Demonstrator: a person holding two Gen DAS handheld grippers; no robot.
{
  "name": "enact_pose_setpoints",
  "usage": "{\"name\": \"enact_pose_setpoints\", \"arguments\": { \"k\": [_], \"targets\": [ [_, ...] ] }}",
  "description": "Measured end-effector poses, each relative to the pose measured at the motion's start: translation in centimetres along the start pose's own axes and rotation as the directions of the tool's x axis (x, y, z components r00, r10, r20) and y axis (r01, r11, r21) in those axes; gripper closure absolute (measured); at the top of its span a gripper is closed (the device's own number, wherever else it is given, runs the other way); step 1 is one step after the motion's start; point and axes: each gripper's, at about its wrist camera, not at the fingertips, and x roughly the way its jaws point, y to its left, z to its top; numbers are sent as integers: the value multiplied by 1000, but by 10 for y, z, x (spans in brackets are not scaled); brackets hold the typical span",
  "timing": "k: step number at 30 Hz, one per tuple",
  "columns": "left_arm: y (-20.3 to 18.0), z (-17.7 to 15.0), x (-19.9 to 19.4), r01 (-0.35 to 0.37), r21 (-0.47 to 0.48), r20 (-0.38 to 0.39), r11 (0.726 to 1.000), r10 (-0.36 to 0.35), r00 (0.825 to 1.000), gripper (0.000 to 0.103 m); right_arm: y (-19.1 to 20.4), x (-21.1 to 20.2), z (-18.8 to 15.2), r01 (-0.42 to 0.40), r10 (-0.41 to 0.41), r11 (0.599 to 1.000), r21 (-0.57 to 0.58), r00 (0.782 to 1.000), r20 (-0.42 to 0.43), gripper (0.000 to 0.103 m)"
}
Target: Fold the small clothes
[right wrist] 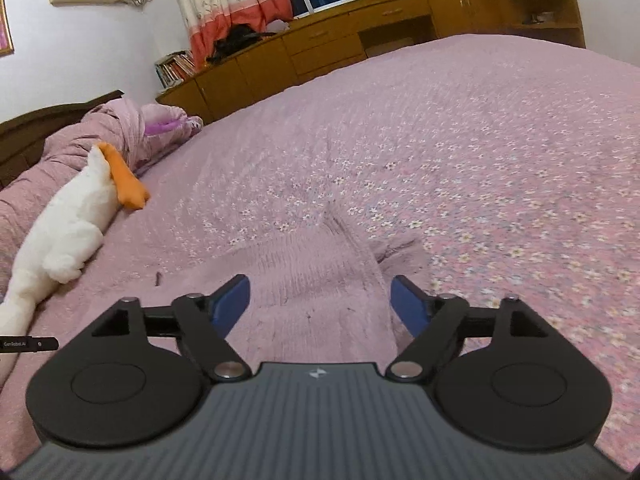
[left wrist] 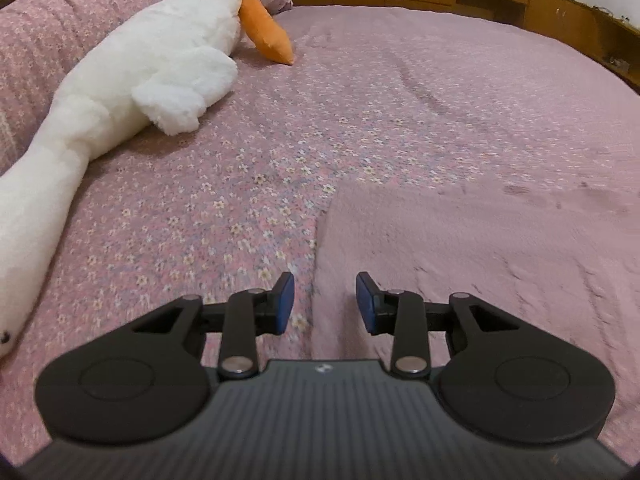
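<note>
Tools (left wrist: 325, 303) (right wrist: 320, 308) hover; pink garment (left wrist: 460, 248) stretches away.

A quilted cotton-like bedspread (left wrist: 400, 100), matt and finely textured with a small flower print, covered the bed. On it lay a plain pink garment (left wrist: 460, 248) of soft, fuzzy, matt cloth. A white plush goose (left wrist: 132, 76) looked fluffy and deep-piled, with smoother orange felt-like feet (left wrist: 272, 36). The left gripper (left wrist: 325, 304) and right gripper (right wrist: 320, 304) were matt black plastic with shiny metal pivot pins and blue rubbery pads (right wrist: 230, 304). The cabinets (right wrist: 320, 52) were glossy varnished wood. The curtain (right wrist: 232, 0) was thin printed cloth.
</note>
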Motion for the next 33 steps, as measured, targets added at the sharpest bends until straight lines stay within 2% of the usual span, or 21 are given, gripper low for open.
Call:
{"name": "enact_pose_setpoints", "arguments": {
  "k": [4, 10, 14, 19, 26, 33],
  "targets": [
    [-3, -11, -20, 21, 8, -15, 1000, -21, 1000, 67, -10, -21, -5, -18, 19, 1000, 26, 1000, -25, 13],
    [-12, -27, -46, 80, -43, -47, 996, -82, 996, 67, -28, -41, -22, -17, 21, 993, 115, 999, -31, 9],
    [-23, -38, -59, 92, -41, -64, 995, -94, 993, 67, -34, -40, -34, -8, 14, 991, 137, 999, -44, 9],
    [-37, -50, -69, 86, -22, -78, 996, -88, 993, 67, -43, -25, -45, -23, 45, 983, 183, 992, -120, 8],
    [-48, -60, -73, 115, -78, -103, 990, -122, 987, 67, -51, -15, -50, -82, 111, 972, 222, 986, -123, 0],
    [-61, -63, -73, 104, -70, -130, 992, -112, 985, 67, -66, -15, -48, -147, 192, 935, 324, 975, -110, 0]
  ]
}}
